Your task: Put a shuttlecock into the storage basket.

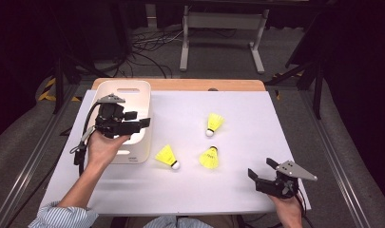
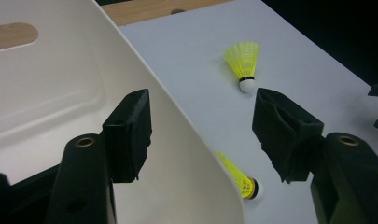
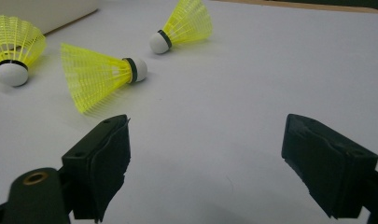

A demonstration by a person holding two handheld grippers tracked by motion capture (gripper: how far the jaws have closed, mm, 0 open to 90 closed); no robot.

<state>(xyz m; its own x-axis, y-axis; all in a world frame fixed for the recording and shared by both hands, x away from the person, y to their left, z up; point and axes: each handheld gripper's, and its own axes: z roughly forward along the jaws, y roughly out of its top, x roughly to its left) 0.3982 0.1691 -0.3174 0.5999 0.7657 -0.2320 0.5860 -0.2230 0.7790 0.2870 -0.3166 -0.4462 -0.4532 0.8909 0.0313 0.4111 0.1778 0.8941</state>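
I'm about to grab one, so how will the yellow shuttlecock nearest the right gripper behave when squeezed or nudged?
The shuttlecock is probably very light. Its thin mesh skirt would likely flex under a squeeze. Lying on its side with a rounded white tip, it may roll in an arc if nudged.

The left hand-held gripper (image 2: 203, 135) straddles the white bin's wall (image 2: 177, 140), jaws apart, near two yellow shuttlecocks (image 2: 243, 60).
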